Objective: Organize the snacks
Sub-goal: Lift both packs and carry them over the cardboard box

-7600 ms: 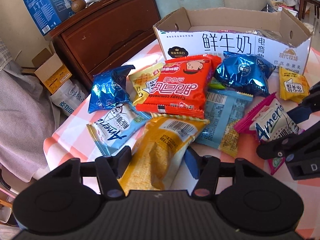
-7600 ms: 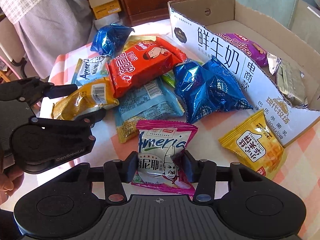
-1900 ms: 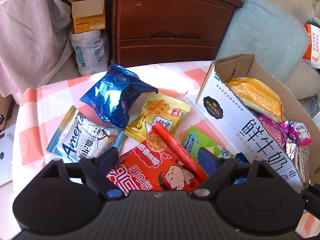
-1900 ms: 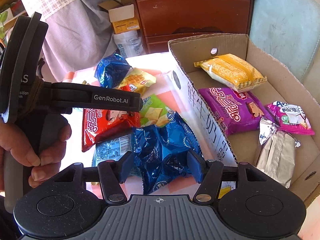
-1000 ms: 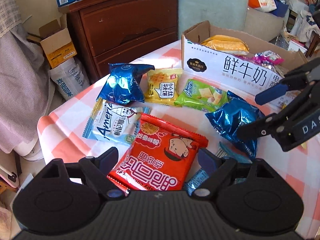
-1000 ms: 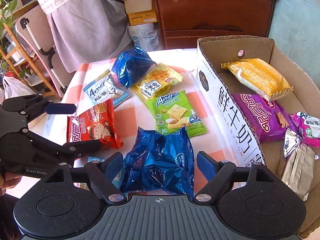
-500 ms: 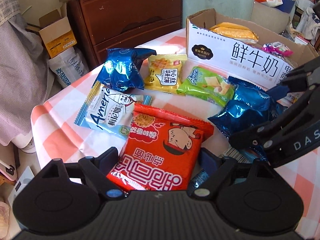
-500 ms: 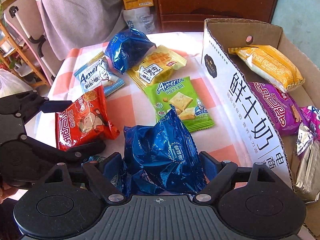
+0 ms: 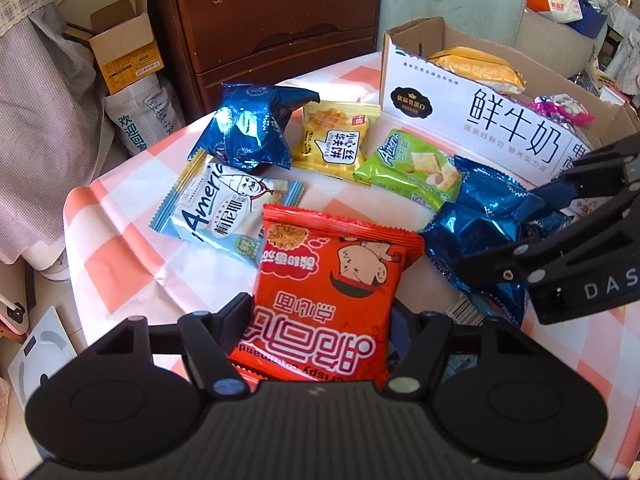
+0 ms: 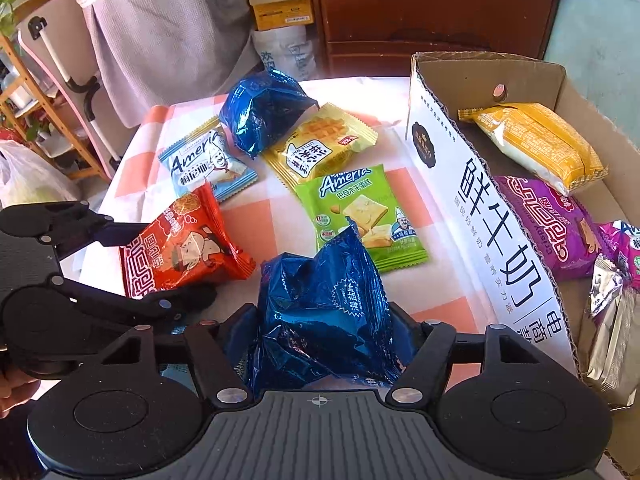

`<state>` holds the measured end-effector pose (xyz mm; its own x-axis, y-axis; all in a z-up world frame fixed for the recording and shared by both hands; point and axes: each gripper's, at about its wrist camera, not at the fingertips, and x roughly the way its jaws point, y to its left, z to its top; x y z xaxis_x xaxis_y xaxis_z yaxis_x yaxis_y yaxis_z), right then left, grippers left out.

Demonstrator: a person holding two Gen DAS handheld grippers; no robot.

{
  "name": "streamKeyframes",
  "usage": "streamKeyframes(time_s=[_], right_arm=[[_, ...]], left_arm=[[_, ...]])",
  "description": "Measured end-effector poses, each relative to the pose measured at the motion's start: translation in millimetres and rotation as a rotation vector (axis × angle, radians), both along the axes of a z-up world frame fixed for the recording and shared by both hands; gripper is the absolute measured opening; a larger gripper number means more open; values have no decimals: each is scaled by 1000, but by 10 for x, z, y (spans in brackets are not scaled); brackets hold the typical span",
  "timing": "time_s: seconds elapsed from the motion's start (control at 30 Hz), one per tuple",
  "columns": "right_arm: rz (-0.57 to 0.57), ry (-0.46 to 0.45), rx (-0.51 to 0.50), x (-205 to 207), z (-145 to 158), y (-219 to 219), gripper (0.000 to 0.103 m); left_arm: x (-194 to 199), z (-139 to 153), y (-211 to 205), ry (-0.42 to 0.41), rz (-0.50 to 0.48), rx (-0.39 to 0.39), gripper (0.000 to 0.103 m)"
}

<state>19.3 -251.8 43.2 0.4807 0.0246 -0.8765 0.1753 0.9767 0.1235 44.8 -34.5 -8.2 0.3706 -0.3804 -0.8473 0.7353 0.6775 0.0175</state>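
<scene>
Fingers of both grippers closing since a second ago: left gripper pinching red crinkly noodle packet, right gripper pinching blue foil bag. Judgement: lift toward cardboard box next.

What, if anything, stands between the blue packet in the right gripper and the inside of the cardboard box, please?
Only the box's own printed side wall, which rises between the blue packet and the inside. The right gripper, closing with the packet between its fingers, would likely need to lift it over that wall. Nothing else visible blocks the way.
</scene>
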Motion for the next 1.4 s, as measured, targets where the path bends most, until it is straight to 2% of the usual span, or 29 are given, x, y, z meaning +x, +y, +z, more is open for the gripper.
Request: streamKeyframes(time_s=[0.2,0.43,0.67,1.4], right_arm=[[-7,-19,5,-30,43,-8,58],[-15,-67,17,-57,154,-17,57],[-20,-104,-15,-69,258,-16,57],[-132,-234,-36,-277,635,-388,57]], left_arm=[[-2,53,26,6,28,-17,66],[7,160,40,-17,69,-38,66],[14,240,-43,-43,117,-46,66],[-104,638,-523,-152,144,-132,66]])
